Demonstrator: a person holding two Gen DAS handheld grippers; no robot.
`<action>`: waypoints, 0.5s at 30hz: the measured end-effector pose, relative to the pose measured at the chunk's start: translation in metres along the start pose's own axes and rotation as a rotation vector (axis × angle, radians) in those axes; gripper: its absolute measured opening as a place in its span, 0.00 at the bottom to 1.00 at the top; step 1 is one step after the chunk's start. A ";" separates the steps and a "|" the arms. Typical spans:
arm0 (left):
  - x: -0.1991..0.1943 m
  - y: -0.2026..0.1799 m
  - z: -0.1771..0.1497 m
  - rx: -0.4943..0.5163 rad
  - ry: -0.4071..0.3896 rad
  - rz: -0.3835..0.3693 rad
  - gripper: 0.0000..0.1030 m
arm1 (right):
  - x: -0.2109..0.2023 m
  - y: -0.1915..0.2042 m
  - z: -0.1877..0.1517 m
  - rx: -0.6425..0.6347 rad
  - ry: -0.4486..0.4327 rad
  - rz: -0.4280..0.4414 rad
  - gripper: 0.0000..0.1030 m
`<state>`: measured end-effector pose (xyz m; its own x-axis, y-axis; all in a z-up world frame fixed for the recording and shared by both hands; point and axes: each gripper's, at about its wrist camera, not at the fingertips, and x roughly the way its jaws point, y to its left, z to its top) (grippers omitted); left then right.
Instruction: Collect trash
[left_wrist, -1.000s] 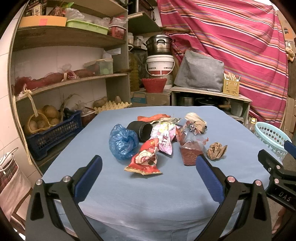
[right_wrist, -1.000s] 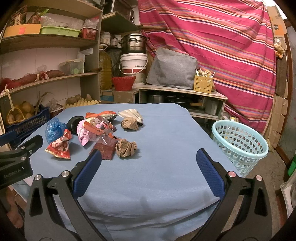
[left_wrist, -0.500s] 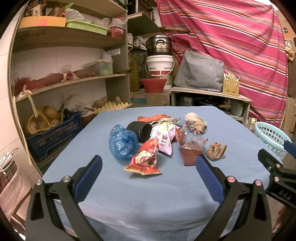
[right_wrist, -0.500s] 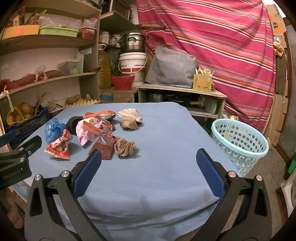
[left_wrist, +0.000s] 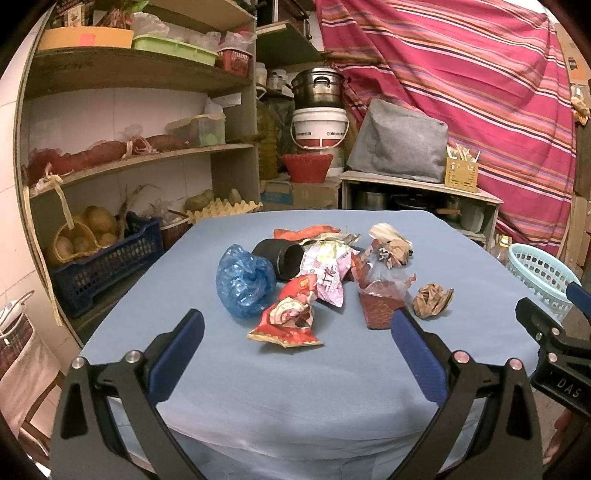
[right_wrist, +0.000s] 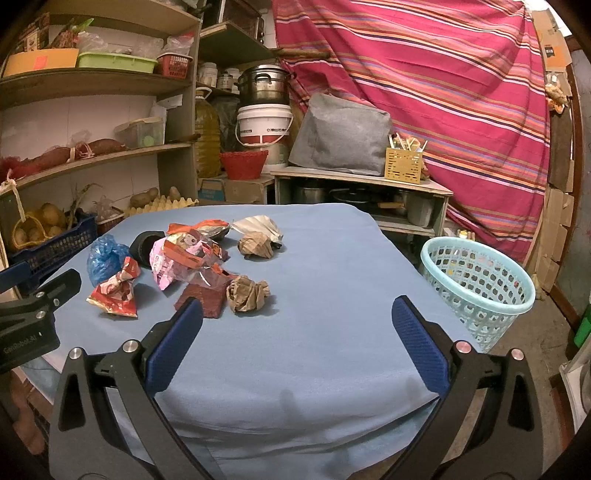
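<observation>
- Left wrist view: the left claw (left_wrist: 295, 350) hangs over the near edge of the bench (left_wrist: 295, 391), its blue pads spread wide with nothing between them.
- The trash lies in a cluster mid-bench: a blue plastic bag (left_wrist: 243, 280), a black cup (left_wrist: 282, 257) on its side just behind it, a red snack wrapper (left_wrist: 291, 317) nearest the claw, a pink wrapper (left_wrist: 327, 275), a dark red packet (left_wrist: 380, 306) and a crumpled brown paper ball (left_wrist: 432, 299).
- Right wrist view: the right claw (right_wrist: 297, 347) is likewise spread wide and empty above bare blue cloth.
- The paper ball (right_wrist: 246, 293) sits just ahead of its left finger (right_wrist: 173, 349).
- A pale blue basket (right_wrist: 480, 280) stands on the floor beside the bench's right edge.
</observation>
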<state>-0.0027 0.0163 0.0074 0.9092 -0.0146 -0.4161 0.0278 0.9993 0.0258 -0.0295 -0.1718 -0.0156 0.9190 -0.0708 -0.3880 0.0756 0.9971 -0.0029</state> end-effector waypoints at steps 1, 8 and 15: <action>0.000 0.001 0.000 0.000 0.001 0.000 0.96 | 0.001 0.000 0.000 0.002 0.002 0.001 0.96; 0.002 0.000 -0.001 0.002 0.003 0.000 0.96 | 0.003 -0.002 -0.001 0.004 0.006 0.004 0.96; 0.005 0.002 -0.002 0.000 0.009 -0.004 0.96 | 0.006 -0.003 -0.002 0.008 0.012 0.005 0.96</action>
<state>0.0013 0.0178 0.0036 0.9052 -0.0187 -0.4245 0.0320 0.9992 0.0243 -0.0251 -0.1747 -0.0199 0.9145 -0.0650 -0.3993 0.0738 0.9972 0.0068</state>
